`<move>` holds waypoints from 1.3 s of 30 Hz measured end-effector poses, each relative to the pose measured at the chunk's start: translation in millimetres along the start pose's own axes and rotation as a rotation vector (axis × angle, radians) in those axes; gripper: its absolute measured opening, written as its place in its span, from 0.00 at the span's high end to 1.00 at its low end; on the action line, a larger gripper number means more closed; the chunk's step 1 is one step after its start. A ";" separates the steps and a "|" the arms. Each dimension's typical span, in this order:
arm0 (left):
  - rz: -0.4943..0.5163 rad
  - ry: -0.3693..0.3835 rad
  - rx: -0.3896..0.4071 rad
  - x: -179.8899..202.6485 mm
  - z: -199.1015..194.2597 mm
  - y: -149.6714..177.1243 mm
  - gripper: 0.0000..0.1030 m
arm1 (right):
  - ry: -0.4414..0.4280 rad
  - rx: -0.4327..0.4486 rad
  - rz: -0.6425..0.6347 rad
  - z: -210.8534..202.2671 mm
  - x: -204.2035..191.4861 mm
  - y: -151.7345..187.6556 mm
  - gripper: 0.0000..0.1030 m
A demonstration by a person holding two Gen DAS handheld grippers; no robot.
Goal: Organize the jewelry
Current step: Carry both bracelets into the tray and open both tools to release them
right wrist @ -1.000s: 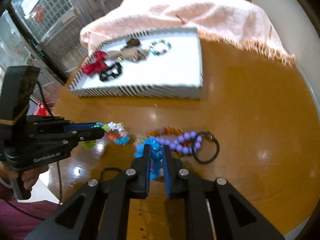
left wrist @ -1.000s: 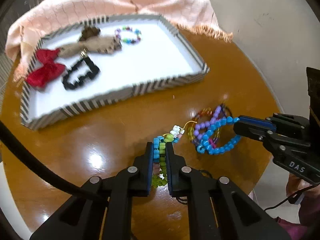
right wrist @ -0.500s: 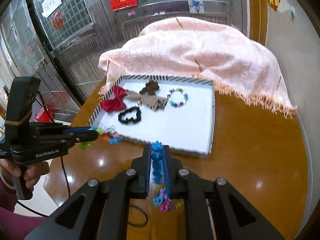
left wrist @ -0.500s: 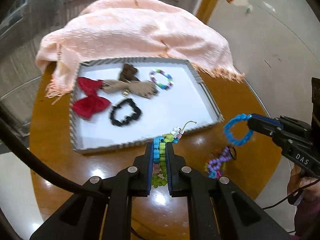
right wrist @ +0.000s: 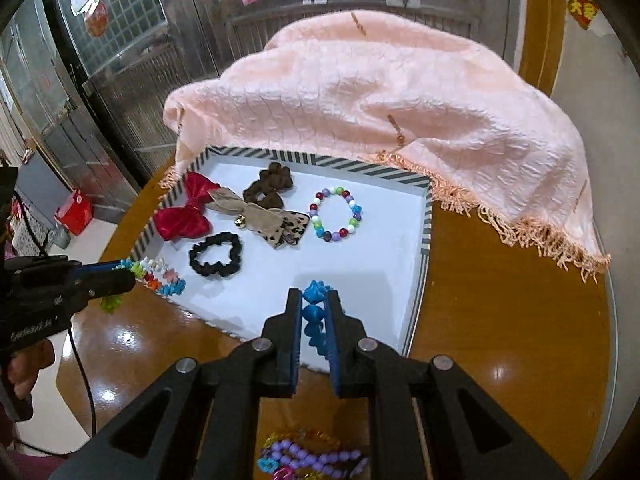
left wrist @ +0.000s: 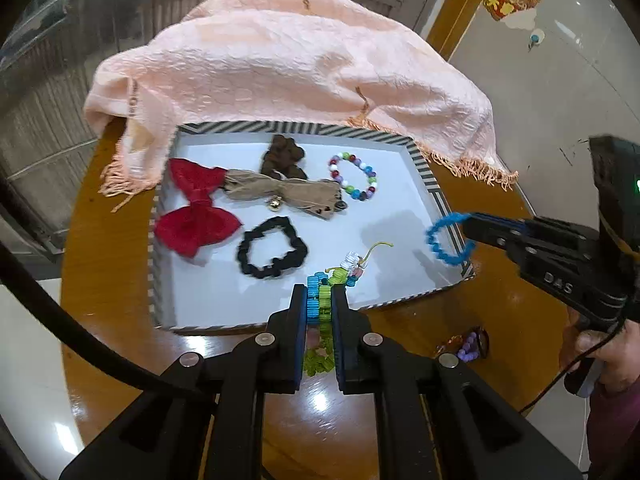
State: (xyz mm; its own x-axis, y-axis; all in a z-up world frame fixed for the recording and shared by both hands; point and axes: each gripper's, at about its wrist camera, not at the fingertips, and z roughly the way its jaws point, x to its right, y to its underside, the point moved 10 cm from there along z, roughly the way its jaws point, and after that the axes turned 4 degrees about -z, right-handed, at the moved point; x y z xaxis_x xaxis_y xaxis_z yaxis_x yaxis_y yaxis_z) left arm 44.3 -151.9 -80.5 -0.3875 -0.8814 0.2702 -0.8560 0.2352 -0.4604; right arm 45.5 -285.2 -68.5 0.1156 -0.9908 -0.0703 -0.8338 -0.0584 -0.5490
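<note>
A white tray with a striped rim (left wrist: 436, 196) (right wrist: 428, 216) sits on the round wooden table. My left gripper (left wrist: 320, 300) is shut on a multicoloured flower-bead bracelet (left wrist: 322, 300) (right wrist: 160, 276), held over the tray's near edge. My right gripper (right wrist: 314, 312) is shut on a blue bead bracelet (right wrist: 314, 316) (left wrist: 442, 240), held above the tray's right near part. In the tray lie a red bow (left wrist: 196, 216), a tan bow (left wrist: 288, 194), a brown scrunchie (left wrist: 282, 158), a black scrunchie (left wrist: 272, 252) and a coloured bead bracelet (left wrist: 354, 176).
A peach fringed cloth (left wrist: 288, 64) covers the table's far side and overlaps the tray's back. A tangle of purple and orange bracelets (right wrist: 308, 456) (left wrist: 468, 346) lies on the table near the front edge. A person's hand (left wrist: 600, 356) holds the right gripper.
Both grippers lifted their bracelets off the table and carried them up and forward over the tray. The purple tangle stayed on the table.
</note>
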 end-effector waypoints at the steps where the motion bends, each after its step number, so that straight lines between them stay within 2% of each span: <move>1: -0.001 0.001 -0.009 2.8 5.1 -0.1 1.00 | -0.003 -0.007 -0.003 4.2 2.1 -1.5 0.89; 9: -0.003 0.014 -0.077 25.9 45.6 -1.5 1.00 | -0.006 -0.075 -0.063 47.6 23.2 -14.1 0.89; 15: -0.020 0.026 -0.127 34.9 71.7 -4.6 1.00 | 0.012 -0.111 -0.084 81.5 52.3 -35.8 0.89; 24: -0.083 -0.032 -0.155 13.2 100.0 -23.3 1.00 | 0.060 -0.091 -0.086 123.0 90.9 -70.2 0.89; 31: -0.073 -0.051 -0.162 12.7 111.5 -27.8 1.00 | 0.067 -0.065 -0.069 134.2 100.3 -70.3 0.88; 33: -0.066 -0.064 -0.159 12.2 113.1 -28.5 1.00 | 0.063 -0.050 -0.087 132.6 97.2 -70.1 0.86; 35: -0.062 -0.080 -0.151 10.4 114.6 -30.1 1.00 | 0.073 -0.031 -0.103 127.4 94.6 -70.0 0.79; 39: -0.055 -0.118 -0.140 7.5 116.5 -36.6 1.00 | 0.063 0.004 -0.059 111.2 90.9 -67.8 0.70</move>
State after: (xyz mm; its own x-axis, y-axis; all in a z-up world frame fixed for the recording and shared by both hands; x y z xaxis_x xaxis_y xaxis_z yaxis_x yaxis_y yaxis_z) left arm 112.6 -214.9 -160.2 -0.3028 -0.9345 0.1874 -0.9173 0.2324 -0.3234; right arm 172.5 -357.7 -130.3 0.1300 -0.9914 0.0148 -0.8245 -0.1164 -0.5538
